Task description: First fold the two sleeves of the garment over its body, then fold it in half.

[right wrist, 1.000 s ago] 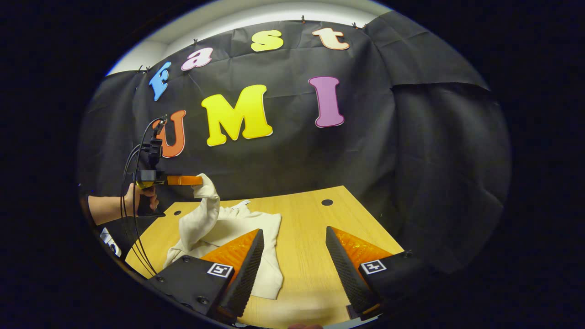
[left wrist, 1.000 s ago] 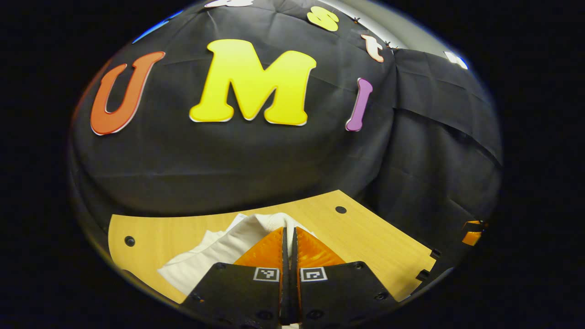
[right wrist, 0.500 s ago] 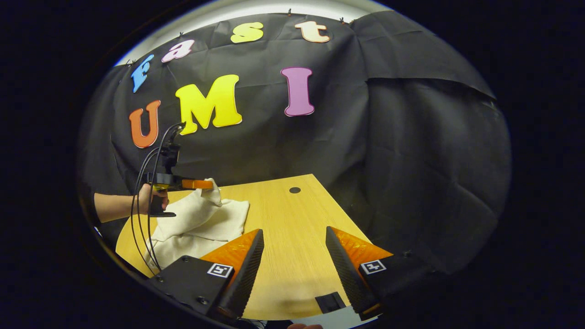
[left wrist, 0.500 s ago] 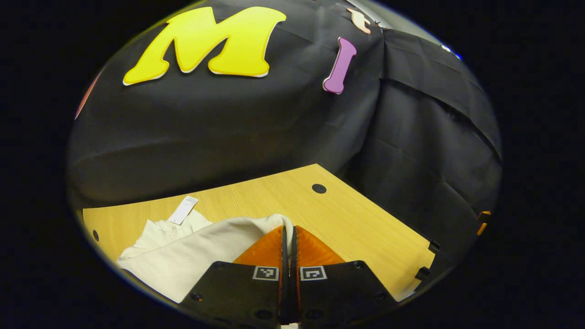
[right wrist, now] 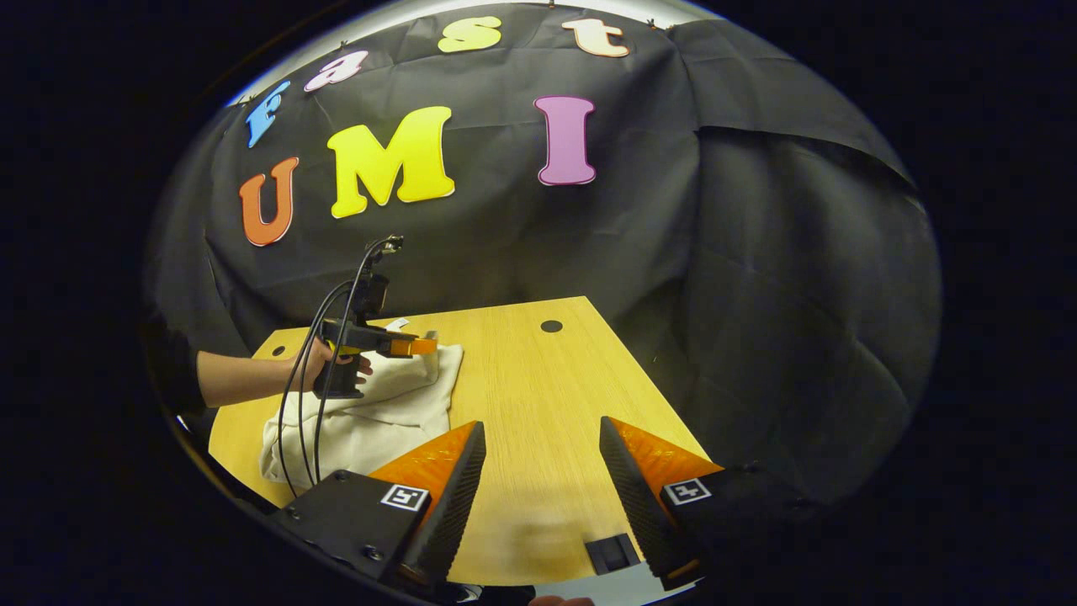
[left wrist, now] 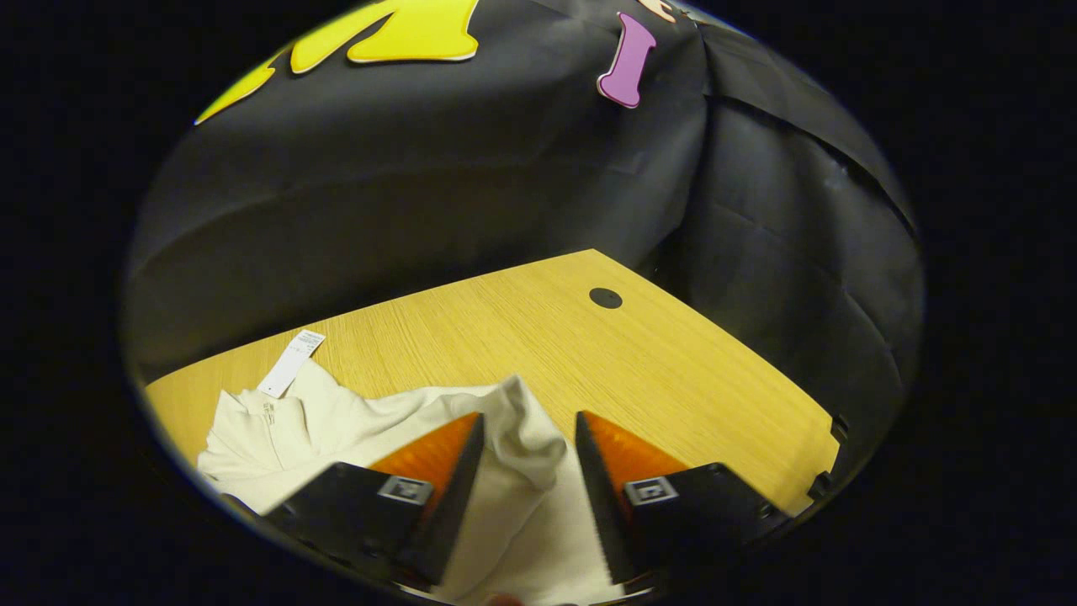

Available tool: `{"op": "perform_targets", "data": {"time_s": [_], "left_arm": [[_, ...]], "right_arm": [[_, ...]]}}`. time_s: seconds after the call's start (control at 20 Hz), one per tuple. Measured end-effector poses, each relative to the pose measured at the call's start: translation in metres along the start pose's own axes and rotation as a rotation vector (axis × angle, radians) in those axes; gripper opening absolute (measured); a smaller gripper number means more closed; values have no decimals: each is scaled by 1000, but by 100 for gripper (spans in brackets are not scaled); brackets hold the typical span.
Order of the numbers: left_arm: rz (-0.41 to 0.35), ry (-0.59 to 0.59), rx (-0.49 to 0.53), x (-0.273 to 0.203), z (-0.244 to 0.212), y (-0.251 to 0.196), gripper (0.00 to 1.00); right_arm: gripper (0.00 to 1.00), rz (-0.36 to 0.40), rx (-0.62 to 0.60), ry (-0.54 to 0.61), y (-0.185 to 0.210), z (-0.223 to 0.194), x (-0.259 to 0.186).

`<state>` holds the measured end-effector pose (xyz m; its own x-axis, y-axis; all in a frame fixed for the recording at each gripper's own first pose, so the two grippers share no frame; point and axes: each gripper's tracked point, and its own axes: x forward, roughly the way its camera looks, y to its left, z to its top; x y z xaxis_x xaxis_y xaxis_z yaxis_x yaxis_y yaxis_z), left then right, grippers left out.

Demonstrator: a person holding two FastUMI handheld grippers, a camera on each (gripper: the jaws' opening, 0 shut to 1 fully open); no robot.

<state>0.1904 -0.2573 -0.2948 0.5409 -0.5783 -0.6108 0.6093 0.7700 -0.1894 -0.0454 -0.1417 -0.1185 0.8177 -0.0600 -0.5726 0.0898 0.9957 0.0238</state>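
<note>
Cream garment (left wrist: 336,425) lies bunched at the table's (left wrist: 673,370) left side, collar and white tag (left wrist: 290,364) pointing toward the back wall; left gripper (left wrist: 522,429), clamped on the sleeve half a second ago, now spread above it; right gripper (right wrist: 538,446) open over bare wood.
</note>
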Motion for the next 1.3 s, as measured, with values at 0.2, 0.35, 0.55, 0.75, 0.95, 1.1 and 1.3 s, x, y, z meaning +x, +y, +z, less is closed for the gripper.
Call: {"op": "perform_targets", "data": {"time_s": [0.2,0.35,0.55,0.75,0.95,1.1,1.3], "left_arm": [[75,-79,-9,-36,10,13,100],[194,-160,-25,-92,20,33,100],[350,-289,-35,-180,36,60,100],[509,-380,-50,-263,42,72,99],[565,-412,-59,-311,30,69,99],[578,-385,-115,-328,8,69,99],[585,-347,-158,-343,-20,66,99]], "right_arm": [[86,61,-24,-22,31,13,11],[86,116,-46,-53,62,24,20],[88,191,-49,-89,101,31,24],[88,214,-46,-125,123,38,24],[89,236,-34,-141,140,42,24],[89,249,-47,-138,147,39,26],[89,270,-70,-114,160,28,30]]}}
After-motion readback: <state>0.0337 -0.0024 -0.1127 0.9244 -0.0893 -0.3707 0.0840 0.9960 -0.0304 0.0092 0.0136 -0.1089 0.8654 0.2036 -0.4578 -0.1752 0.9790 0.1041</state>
